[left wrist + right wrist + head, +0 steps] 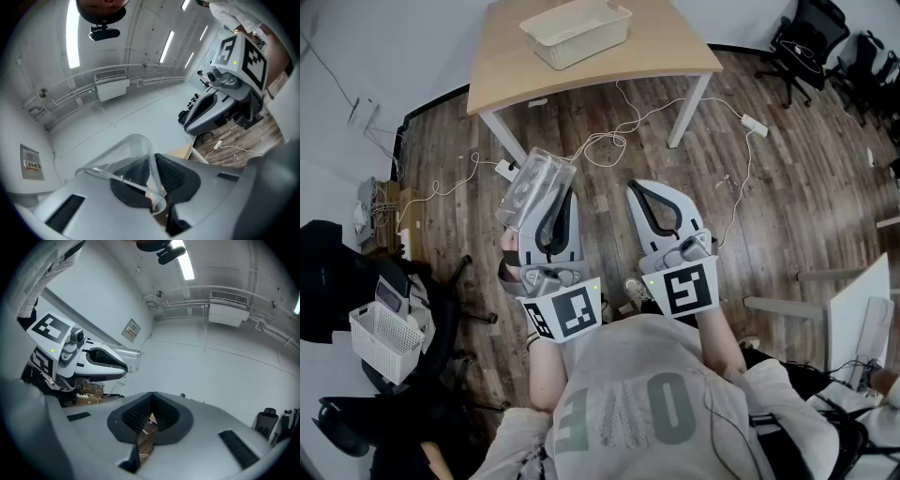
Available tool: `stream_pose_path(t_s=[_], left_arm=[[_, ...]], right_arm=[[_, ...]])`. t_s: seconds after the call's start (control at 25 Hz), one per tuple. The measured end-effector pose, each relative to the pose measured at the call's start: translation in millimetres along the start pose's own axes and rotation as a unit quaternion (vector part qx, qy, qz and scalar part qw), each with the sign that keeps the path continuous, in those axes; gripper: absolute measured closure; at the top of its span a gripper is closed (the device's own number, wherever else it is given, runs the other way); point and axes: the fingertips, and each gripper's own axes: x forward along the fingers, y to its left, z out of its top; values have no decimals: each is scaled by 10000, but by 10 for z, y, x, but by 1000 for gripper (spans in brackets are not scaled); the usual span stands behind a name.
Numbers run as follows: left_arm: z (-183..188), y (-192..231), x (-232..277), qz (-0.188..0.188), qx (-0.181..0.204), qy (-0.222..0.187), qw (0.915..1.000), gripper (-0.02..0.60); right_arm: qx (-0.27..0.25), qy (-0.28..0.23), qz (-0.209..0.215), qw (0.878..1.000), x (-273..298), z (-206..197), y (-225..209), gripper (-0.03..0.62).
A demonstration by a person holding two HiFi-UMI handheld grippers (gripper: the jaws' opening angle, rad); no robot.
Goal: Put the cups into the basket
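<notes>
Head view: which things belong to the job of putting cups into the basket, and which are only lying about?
For the job: clear cup, pinched by the left gripper; cream basket on the wooden table; right gripper, shut, empty.
Just lying about: power strip, office chairs, white crate at left.

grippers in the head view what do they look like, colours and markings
The left gripper and right gripper are pale grey curved shells with black ribbed pads inside. Each carries a cube of black square markers beside a small green light. The person wears a grey T-shirt.
</notes>
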Motion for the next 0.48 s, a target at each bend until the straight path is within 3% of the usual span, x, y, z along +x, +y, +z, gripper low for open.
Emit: stream_pose_path(t_s=[0.28, 0.48], left_arm=[[1, -48, 154, 60, 16, -72, 10000, 543], [45, -102, 387, 162, -17, -40, 9999, 543]], right_arm=[[71, 52, 144, 9999, 71, -167, -39, 597], [386, -211, 107, 9990, 100, -274, -299, 595]])
